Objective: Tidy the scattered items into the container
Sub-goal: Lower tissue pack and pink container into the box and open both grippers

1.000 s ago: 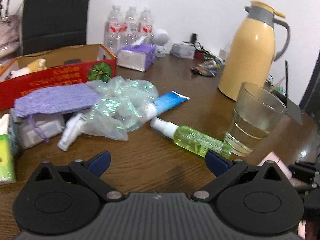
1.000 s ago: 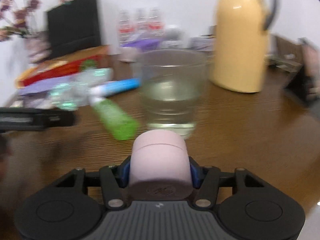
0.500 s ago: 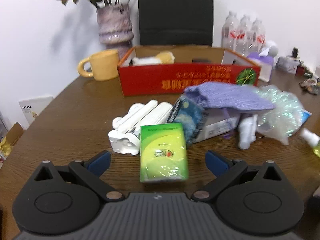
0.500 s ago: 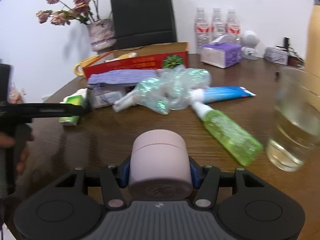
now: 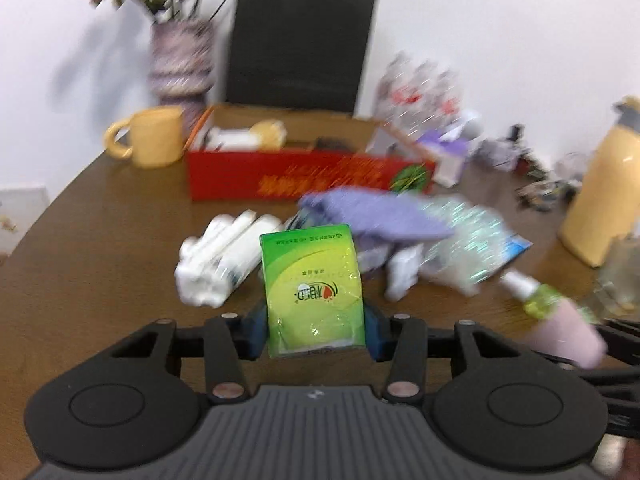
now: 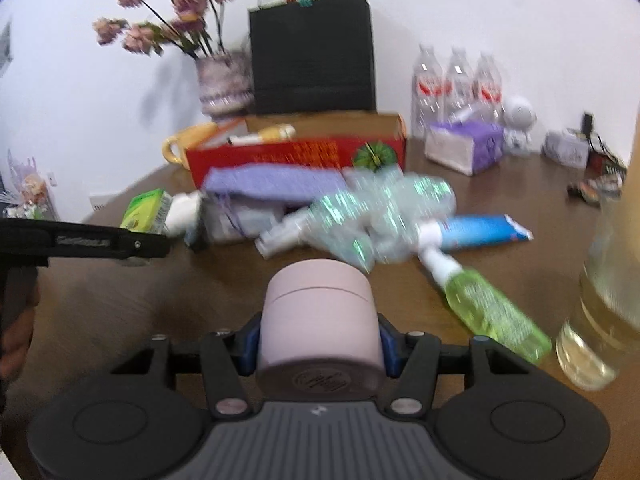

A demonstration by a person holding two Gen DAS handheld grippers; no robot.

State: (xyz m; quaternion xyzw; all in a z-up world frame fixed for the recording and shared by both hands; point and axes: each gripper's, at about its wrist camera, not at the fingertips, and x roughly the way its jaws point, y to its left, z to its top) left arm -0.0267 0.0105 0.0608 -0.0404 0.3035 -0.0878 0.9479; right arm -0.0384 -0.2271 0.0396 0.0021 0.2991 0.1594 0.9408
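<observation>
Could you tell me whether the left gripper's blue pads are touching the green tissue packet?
Touching: in the left wrist view, the left gripper has its blue pads pressed against both sides of the green plastic-wrapped tissue packet.

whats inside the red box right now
In the red box, a white tube-like item and something pale yellow show above the front wall. The rest of its inside is hidden by that wall.

Water bottles smeared by blur, glass cut off at edge
</observation>
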